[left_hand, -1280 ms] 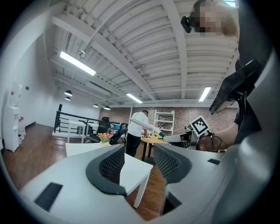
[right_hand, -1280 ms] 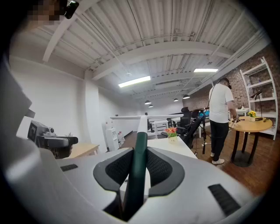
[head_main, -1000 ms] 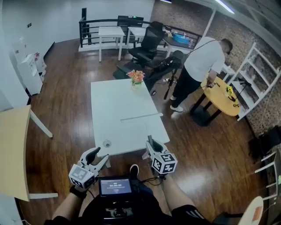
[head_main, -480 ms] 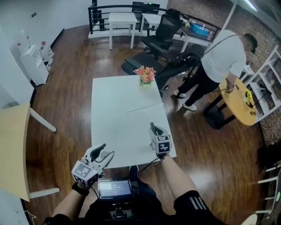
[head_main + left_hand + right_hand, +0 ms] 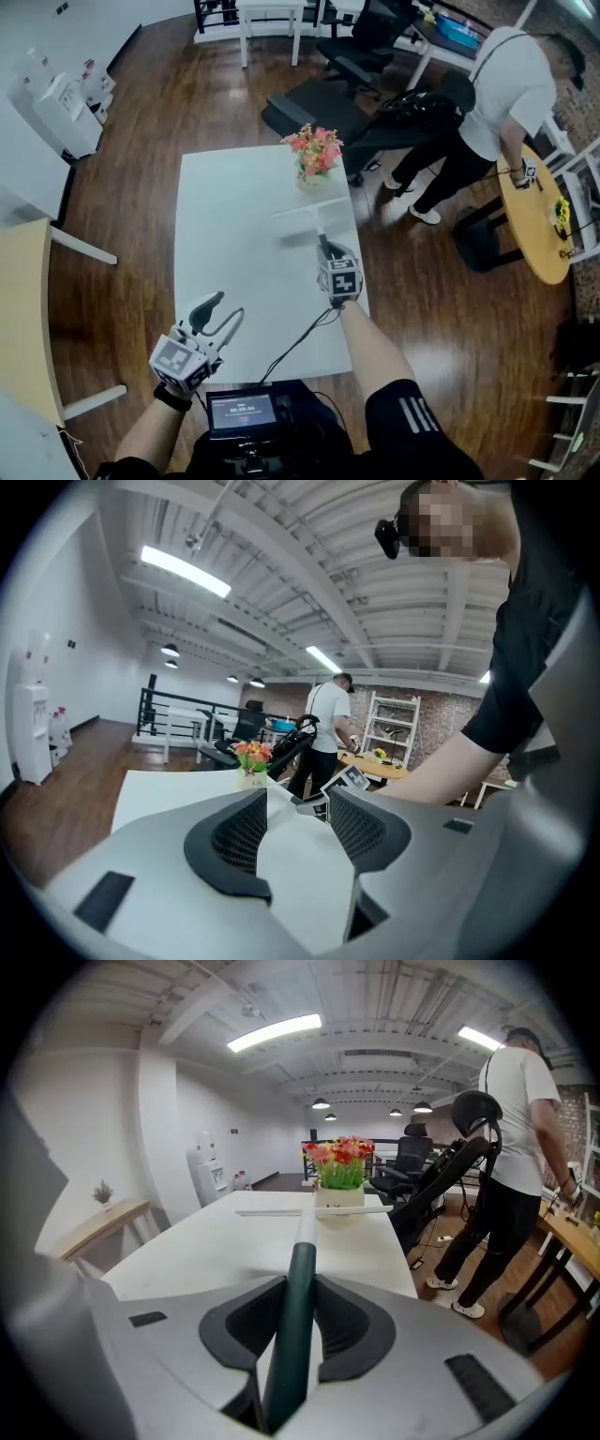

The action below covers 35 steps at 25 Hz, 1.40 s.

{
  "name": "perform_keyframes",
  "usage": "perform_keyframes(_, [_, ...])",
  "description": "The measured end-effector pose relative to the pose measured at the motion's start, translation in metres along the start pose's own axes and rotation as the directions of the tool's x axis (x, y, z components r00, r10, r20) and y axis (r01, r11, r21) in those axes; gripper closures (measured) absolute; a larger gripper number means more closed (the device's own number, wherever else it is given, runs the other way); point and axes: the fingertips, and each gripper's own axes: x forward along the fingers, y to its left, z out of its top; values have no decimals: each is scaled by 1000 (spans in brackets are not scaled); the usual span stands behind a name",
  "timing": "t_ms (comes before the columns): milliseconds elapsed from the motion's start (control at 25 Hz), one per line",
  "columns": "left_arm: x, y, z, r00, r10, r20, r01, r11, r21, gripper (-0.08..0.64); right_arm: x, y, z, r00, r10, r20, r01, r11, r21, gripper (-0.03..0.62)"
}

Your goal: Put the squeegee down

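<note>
the dark wooden floor (image 5: 131, 159) fills the room, and a long white worktop (image 5: 234, 234) stands in the middle of it. past its far right corner a person in a white shirt (image 5: 511, 80) bends over a round yellow table (image 5: 536, 225), with a black office chair (image 5: 361, 42) near the far end of the worktop.

the right gripper (image 5: 328, 251) reaches out over the right side of the worktop. its fingers (image 5: 246, 1321) are clenched on the dark green handle of the squeegee (image 5: 310, 207). the handle runs straight out between them towards the far end, turns white further along, and ends in a long white blade set crosswise. the blade lies just in front of a pot of pink and orange flowers (image 5: 317, 155) standing at the far edge. a soft shadow falls on the worktop beside the handle; whether the blade touches the surface cannot be told.

the left gripper (image 5: 223, 314) hangs at the near left edge of the worktop, well apart from the squeegee. its fingers (image 5: 239, 832) are spread and grasp nothing, with only the white surface between them.

a small screen (image 5: 242, 411) sits at the person's waist.
</note>
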Motion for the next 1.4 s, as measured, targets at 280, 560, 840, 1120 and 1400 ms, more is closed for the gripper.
perform_keyframes(280, [49, 7, -9, 1000, -7, -30, 7, 1000, -22, 348, 53, -8, -18, 997, 43, -69, -44, 999, -13, 480])
perform_keyframes(560, [61, 4, -22, 998, -9, -59, 6, 999, -47, 348, 66, -9, -32, 994, 53, -97, -56, 998, -22, 479])
perform_keyframes(840, [60, 2, -26, 998, -1, -57, -1, 999, -43, 348, 62, -2, -24, 992, 50, -118, -53, 998, -19, 471])
perform_keyframes(1120, [52, -4, -22, 998, 9, -54, -11, 999, -42, 348, 62, -7, -31, 991, 54, -121, -53, 998, 15, 438])
perform_keyframes(1400, [20, -14, 2, 1000, 5, -2, -5, 1000, -11, 348, -2, 16, 28, 993, 88, 72, -90, 996, 23, 436])
